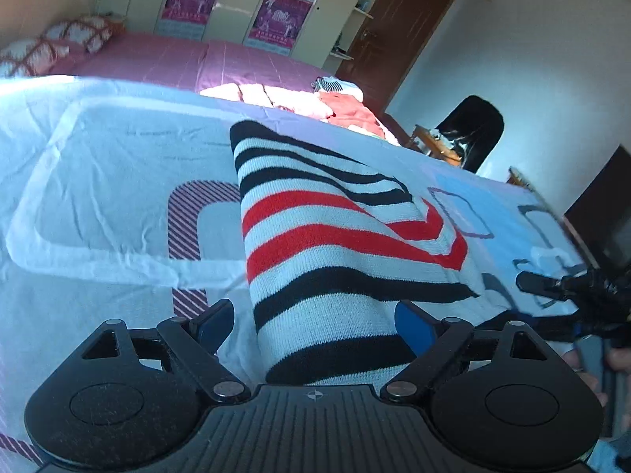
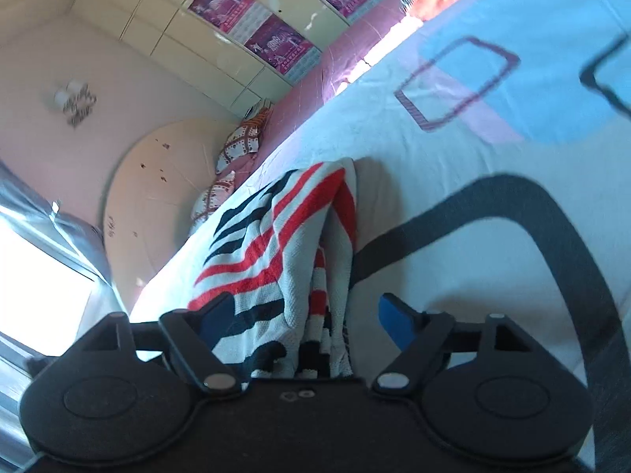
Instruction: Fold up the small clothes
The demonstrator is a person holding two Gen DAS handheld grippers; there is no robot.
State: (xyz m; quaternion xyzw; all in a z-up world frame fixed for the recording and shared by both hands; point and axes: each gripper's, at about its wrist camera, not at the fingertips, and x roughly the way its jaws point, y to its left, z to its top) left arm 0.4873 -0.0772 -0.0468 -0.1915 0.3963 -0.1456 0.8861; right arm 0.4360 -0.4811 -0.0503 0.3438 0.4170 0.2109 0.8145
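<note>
A small knit sweater (image 1: 335,244) with black, red and white stripes lies folded on the pale blue bedsheet (image 1: 98,181). My left gripper (image 1: 315,323) is open, its blue-padded fingers (image 1: 213,323) standing either side of the sweater's near end. In the right wrist view the same sweater (image 2: 276,244) shows its folded edge and stacked layers. My right gripper (image 2: 303,315) is open, straddling that near edge. The right gripper also shows at the right edge of the left wrist view (image 1: 568,283).
A pile of other clothes (image 1: 331,102) lies at the far side of the bed, on a pink sheet (image 1: 165,55). Patterned pillows (image 1: 59,43) lie at the far left. A wardrobe (image 1: 236,4), a door (image 1: 398,27) and a chair (image 1: 473,134) stand beyond.
</note>
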